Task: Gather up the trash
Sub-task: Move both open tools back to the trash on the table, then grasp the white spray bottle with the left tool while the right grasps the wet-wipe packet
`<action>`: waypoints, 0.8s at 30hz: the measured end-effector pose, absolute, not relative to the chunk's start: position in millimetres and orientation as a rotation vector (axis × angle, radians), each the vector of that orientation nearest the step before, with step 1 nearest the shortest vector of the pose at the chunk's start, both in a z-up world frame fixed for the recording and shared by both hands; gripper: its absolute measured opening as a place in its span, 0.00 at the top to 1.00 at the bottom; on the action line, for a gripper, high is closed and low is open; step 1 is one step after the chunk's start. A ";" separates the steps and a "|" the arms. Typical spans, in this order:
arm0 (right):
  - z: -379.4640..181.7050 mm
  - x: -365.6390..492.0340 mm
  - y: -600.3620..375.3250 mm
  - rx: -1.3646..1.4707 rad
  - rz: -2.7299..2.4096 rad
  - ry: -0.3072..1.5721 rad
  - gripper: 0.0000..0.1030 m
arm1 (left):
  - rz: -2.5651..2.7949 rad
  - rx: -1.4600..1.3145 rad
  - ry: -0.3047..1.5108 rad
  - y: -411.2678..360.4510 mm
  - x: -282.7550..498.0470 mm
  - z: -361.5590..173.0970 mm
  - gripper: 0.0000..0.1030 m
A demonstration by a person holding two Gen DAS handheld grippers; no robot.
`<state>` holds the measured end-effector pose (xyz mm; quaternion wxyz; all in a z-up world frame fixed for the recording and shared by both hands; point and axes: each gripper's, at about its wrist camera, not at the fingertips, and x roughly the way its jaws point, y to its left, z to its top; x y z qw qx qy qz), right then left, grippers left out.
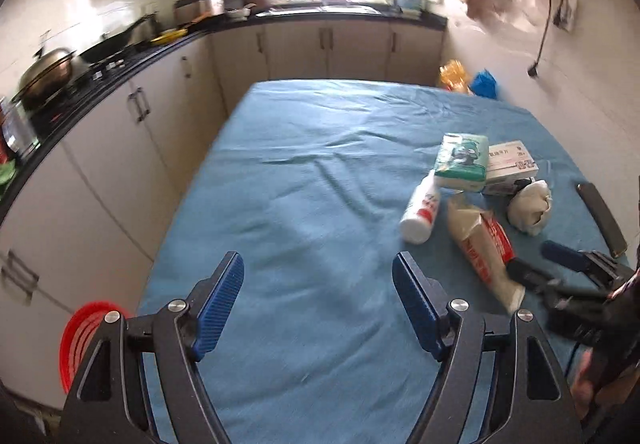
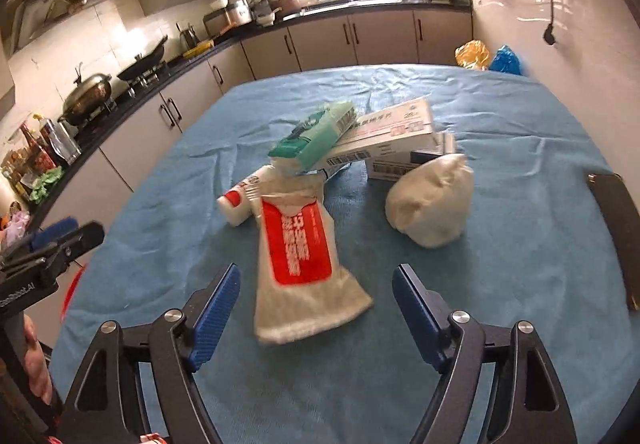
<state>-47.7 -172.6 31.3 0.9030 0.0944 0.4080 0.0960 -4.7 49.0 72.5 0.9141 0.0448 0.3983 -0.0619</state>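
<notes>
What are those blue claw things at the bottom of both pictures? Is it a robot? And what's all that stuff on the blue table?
No robot here. A person holds one grabber in each hand, and each grabber carries a camera looking out along its two blue fingers. One picture comes from the left gripper, the other from the right gripper. Both are open and hold nothing. On the blue cloth lies trash: a red-and-white bag just in front of the right gripper, a white bottle, a green pack, white boxes and a white bundle. A red basket shows beside the table in the left picture.
</notes>
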 end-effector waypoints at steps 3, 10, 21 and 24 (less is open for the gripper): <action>15.4 -31.3 -164.9 0.188 0.207 0.879 0.20 | -0.160 0.094 0.862 32.5 19.9 60.1 0.27; 5.3 -27.4 -171.2 0.185 0.194 0.895 0.44 | -0.239 0.095 0.901 4.9 60.5 42.4 0.27; 2.3 -37.4 -212.0 0.367 0.165 0.880 0.44 | -0.344 0.197 0.971 -41.1 93.6 17.0 0.27; 2.3 -39.1 -213.0 0.373 0.165 0.877 0.44 | -0.359 0.191 1.002 -46.9 94.6 9.5 0.42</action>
